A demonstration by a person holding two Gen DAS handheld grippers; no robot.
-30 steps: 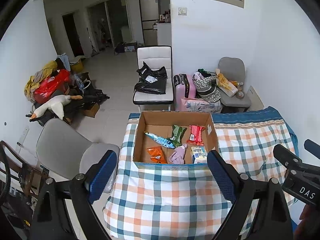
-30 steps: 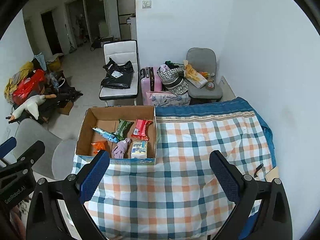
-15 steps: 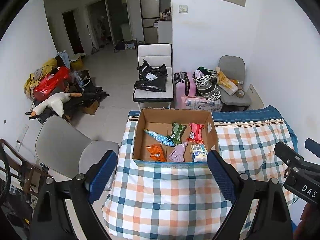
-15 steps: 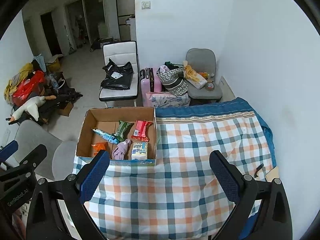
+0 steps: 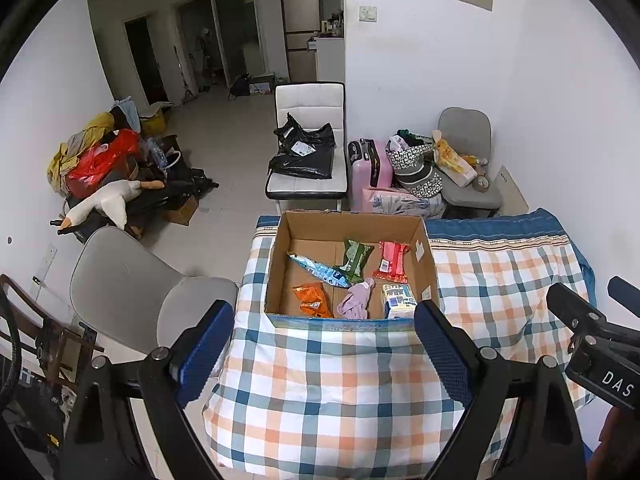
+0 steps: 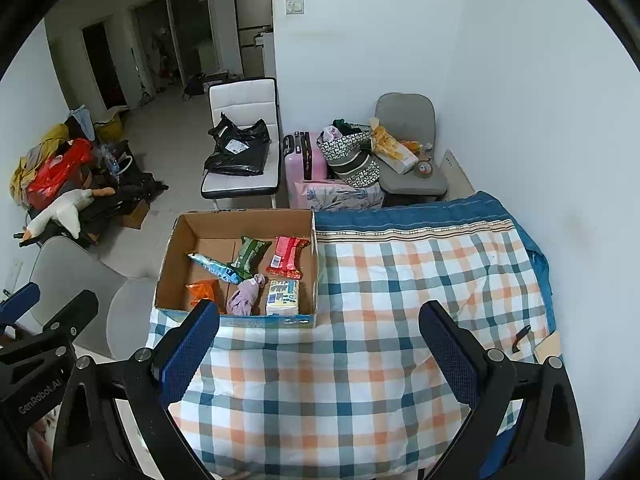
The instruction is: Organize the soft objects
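Inside, a crumpled lilac cloth (image 5: 355,301) lies among glossy packets (image 5: 390,267).

1. In the left wrist view, the cardboard box (image 5: 424,256) sits a tiny bit higher in the picture than it did a second ago.
2. The white chair (image 5: 310,100) behind the box has slid up the picture as well.
3. A little more of the checked blanket (image 5: 340,380) now shows below the box in that view.
4. In the right wrist view, the cardboard box (image 6: 176,256) and the white chair (image 6: 244,100) may have crept up too. The shift there is so small that it is hard to be sure.
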